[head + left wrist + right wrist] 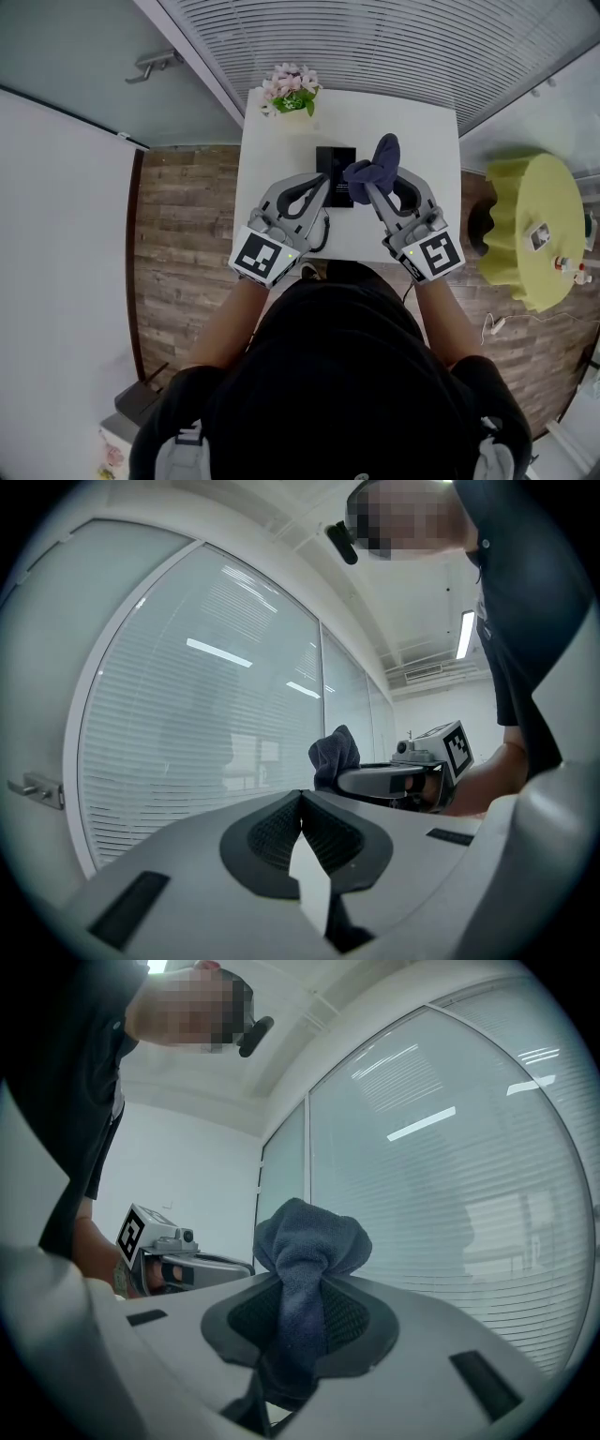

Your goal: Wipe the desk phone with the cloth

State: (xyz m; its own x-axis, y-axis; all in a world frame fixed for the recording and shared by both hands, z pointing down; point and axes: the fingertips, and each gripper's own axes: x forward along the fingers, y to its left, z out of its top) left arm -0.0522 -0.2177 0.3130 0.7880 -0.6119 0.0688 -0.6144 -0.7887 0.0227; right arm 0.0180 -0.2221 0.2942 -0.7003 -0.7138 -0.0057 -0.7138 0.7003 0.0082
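Right gripper point(302, 1283) is clamped on the cloth point(309, 1237), and the bunch sticks out past the tips. Left gripper point(300, 806) has its jaws pressed together with nothing between them. The desk phone point(335, 174) sits mid-table point(427, 141), just ahead of both tips and below the flowers point(291, 91). Neither gripper view shows it; both look up at the blinds point(469, 1194). The cloth looks to hover over the phone's right edge, contact unclear. Tip your right gripper down so the bunch meets the phone, not the jaw plastic. Use light pressure and slow strokes. Pin the phone with your left tips if it slides.
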